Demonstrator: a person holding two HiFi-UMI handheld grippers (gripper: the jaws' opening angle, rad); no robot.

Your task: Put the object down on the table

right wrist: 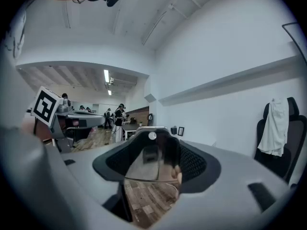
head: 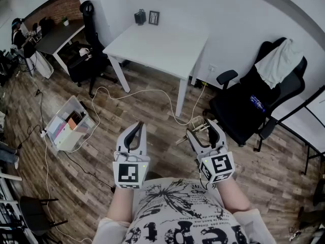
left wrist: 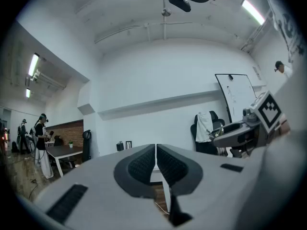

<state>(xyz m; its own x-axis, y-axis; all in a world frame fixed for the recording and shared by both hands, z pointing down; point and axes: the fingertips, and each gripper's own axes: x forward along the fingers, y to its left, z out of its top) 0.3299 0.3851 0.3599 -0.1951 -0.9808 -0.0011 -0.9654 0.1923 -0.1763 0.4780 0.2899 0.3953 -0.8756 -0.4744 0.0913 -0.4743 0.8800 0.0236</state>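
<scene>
My right gripper (head: 203, 131) (right wrist: 153, 145) is shut on a flat glossy dark object (right wrist: 151, 162) with a rounded top edge and a small white dot near it. The object spans the gap from one ribbed pad to the other and mirrors the room. From the head view it is barely visible between the jaws. My left gripper (head: 137, 128) (left wrist: 156, 147) is shut with its pads together and nothing between them. I hold both grippers at waist height above the wooden floor, a step short of the white table (head: 157, 47).
A small dark item (head: 140, 17) and a picture frame (head: 154, 17) stand at the table's far edge. A black office chair (head: 249, 105) with a white cloth (head: 278, 60) stands to the right. On the floor are a white cable (head: 147, 93) and a plastic box (head: 68, 123).
</scene>
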